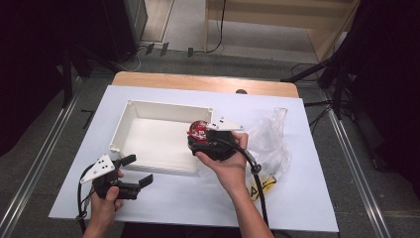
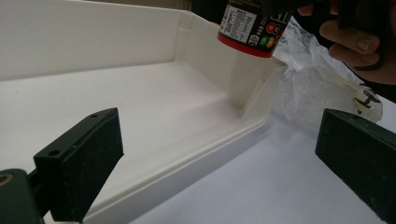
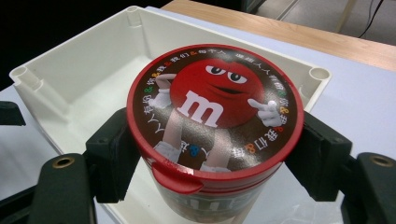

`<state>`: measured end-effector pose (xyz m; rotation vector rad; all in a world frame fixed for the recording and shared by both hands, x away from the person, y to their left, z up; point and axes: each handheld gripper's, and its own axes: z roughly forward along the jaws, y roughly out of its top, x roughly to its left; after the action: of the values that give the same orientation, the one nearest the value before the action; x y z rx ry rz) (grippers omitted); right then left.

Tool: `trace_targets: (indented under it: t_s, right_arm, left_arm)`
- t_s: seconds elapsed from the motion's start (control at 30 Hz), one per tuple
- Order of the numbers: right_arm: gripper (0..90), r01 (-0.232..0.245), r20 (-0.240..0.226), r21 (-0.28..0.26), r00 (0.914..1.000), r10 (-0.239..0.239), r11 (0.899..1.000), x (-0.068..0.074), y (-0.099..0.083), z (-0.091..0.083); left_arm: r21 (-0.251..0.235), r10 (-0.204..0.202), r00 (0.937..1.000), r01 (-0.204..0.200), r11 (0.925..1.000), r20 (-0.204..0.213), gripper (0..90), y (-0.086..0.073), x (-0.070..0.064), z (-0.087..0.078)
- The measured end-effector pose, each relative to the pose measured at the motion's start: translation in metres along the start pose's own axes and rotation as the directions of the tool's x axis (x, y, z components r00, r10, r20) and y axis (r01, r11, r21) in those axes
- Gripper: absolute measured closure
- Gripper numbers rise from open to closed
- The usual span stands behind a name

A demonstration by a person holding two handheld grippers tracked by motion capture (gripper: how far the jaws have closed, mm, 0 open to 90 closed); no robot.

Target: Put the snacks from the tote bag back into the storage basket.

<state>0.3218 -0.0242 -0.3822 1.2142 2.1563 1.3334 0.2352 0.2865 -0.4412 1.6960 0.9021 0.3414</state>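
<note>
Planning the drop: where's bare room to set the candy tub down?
The white bin's floor is bare. The table is open in front of the bin, between the left gripper and the right forearm. Crowded right of the bin: crumpled plastic bag. The right gripper holds the candy tub.

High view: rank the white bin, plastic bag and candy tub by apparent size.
1. white bin
2. plastic bag
3. candy tub, partly hidden by the right tool gripping it, yet clearly smallest.
</note>
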Motion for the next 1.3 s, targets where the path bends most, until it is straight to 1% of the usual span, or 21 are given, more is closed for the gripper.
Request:
trace_targets:
  t_s: [0.13, 0.2, 0.33, 0.6, 0.77, 1.07, 1.3]
  right_arm:
    - [25.7, 0.002, -0.008, 0.004, 1.0, -0.002, 1.0, 0.001, -0.001, 0.001]
    - [25.7, 0.011, -0.006, 0.012, 0.9999, -0.011, 1.0, 0.002, -0.002, 0.003]
    - [25.7, 0.013, -0.006, 0.019, 0.9999, -0.012, 1.0, 0.003, -0.005, 0.005]
    - [25.7, 0.026, 0.002, 0.037, 0.9997, -0.026, 0.999, 0.005, -0.01, 0.009]
    - [25.7, 0.039, 0.004, 0.05, 0.9992, -0.039, 0.998, 0.006, -0.016, 0.013]
    - [25.7, 0.061, 0.012, 0.07, 0.998, -0.062, 0.996, 0.007, -0.022, 0.017]
    - [25.6, 0.072, 0.014, 0.074, 0.9972, -0.073, 0.995, 0.007, -0.026, 0.018]
  left_arm:
    - [0.002, -0.002, 1.0, 0.002, 1.0, 0.001, 0.8, 0.0, 0.0, 0.0]
    - [0.002, -0.002, 1.0, 0.002, 1.0, 0.001, 0.9, 0.0, 0.001, 0.0]
    - [0.003, -0.001, 1.0, 0.001, 1.0, 0.0, 0.9, 0.0, 0.001, 0.0]
    - [0.0, 0.001, 1.0, -0.001, 1.0, -0.002, 0.9, 0.0, 0.001, -0.001]
    - [-0.002, 0.003, 0.9999, -0.003, 1.0, -0.011, 0.9, 0.0, 0.002, -0.002]
    - [0.002, 0.009, 0.9999, -0.009, 1.0, -0.009, 1.0, 0.0, 0.002, -0.001]
    - [0.001, 0.007, 0.9999, -0.007, 1.0, -0.011, 1.0, 0.0, 0.002, -0.001]
